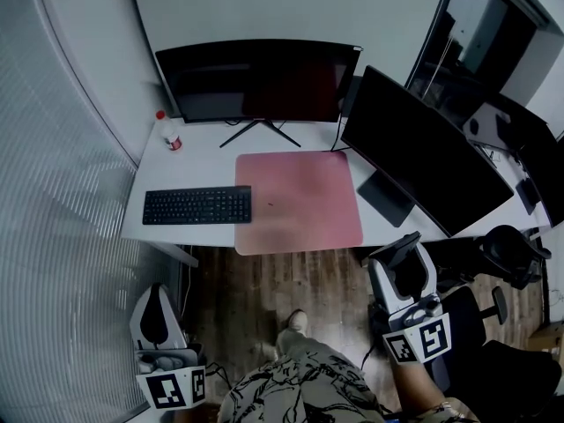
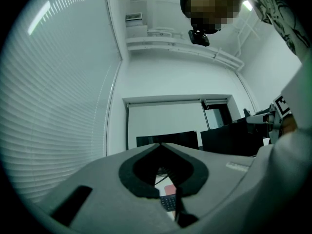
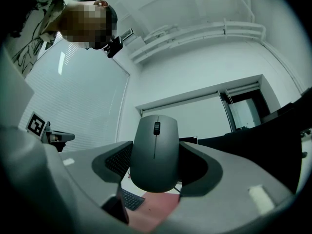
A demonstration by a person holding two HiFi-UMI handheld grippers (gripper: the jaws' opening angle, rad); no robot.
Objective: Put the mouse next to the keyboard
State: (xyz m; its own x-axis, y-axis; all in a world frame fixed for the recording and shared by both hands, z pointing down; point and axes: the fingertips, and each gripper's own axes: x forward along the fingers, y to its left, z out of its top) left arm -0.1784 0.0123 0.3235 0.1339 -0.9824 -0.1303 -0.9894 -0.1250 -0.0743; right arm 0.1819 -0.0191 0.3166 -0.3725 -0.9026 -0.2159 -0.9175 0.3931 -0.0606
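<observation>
Two claws are in view, both held low over the brown wood-plank floor (image 1: 264, 280), short of the white worktop (image 1: 203, 161).

Right claw (image 1: 407, 252): clenched on the grey oval computer mouse (image 3: 155, 155). In the right gripper view the right claw (image 3: 155, 165) has a dark pad pressed against each side of the mouse, whose scroll wheel faces the camera and whose nose points upward in that view. The mouse is off the worktop, at the person's right, near the front right corner and well apart from the keyboard.

Left claw (image 1: 155, 300): at the person's left, below the worktop's front left corner. In the left gripper view the left claw (image 2: 163, 172) has its jaws drawn together to a narrow slit, with nothing held between them.

Worktop contents: a flat black rectangular keyboard (image 1: 196, 205) lies at front left, its right end just beside a pink square desk mat (image 1: 298, 201). A curved black monitor (image 1: 257, 82) stands behind both. A second black flat monitor (image 1: 423, 152) stands angled at the right. A small white bottle with a red cap (image 1: 169, 132) stands upright at the rear left, near the curved monitor.

A black office chair (image 1: 493, 342) stands at the lower right.
</observation>
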